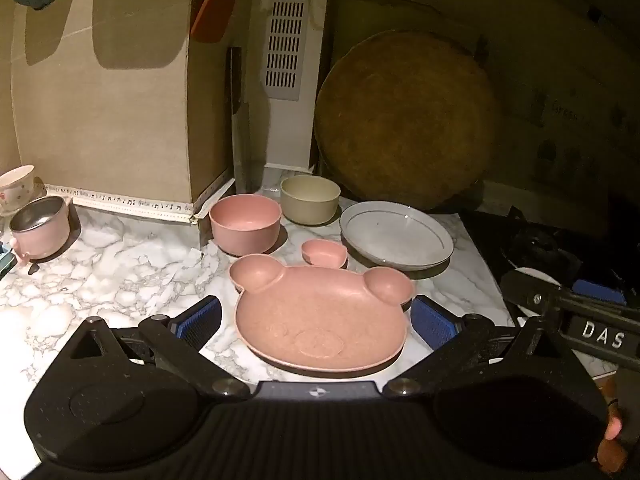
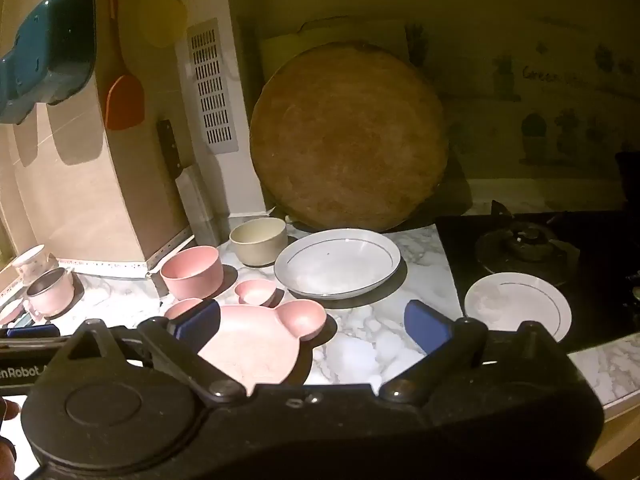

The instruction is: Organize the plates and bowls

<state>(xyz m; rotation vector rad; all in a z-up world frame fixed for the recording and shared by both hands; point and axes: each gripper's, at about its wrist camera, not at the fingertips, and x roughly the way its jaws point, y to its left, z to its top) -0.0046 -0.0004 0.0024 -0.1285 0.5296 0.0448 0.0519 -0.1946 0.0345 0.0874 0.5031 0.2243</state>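
Observation:
A pink bear-shaped plate (image 1: 316, 320) (image 2: 256, 340) lies on the marble counter, framed by the spread jaws of my open left gripper (image 1: 316, 322), whose pads stand clear of its sides. Behind it sit a tiny pink dish (image 1: 324, 253) (image 2: 256, 292), a pink bowl (image 1: 245, 224) (image 2: 193, 272), a beige bowl (image 1: 310, 199) (image 2: 259, 241) and a white deep plate (image 1: 396, 236) (image 2: 337, 262). A smaller white plate (image 2: 518, 305) rests on the black stove. My right gripper (image 2: 316, 326) hangs open over the counter, right of the bear plate, holding nothing.
A round wooden board (image 1: 404, 120) (image 2: 348, 136) leans on the back wall. A knife (image 2: 182, 176) stands by the tiled column. A pink metal-lined pot (image 1: 40, 226) and a floral cup (image 1: 16, 186) sit at far left. The gas burner (image 2: 524, 246) is on the right.

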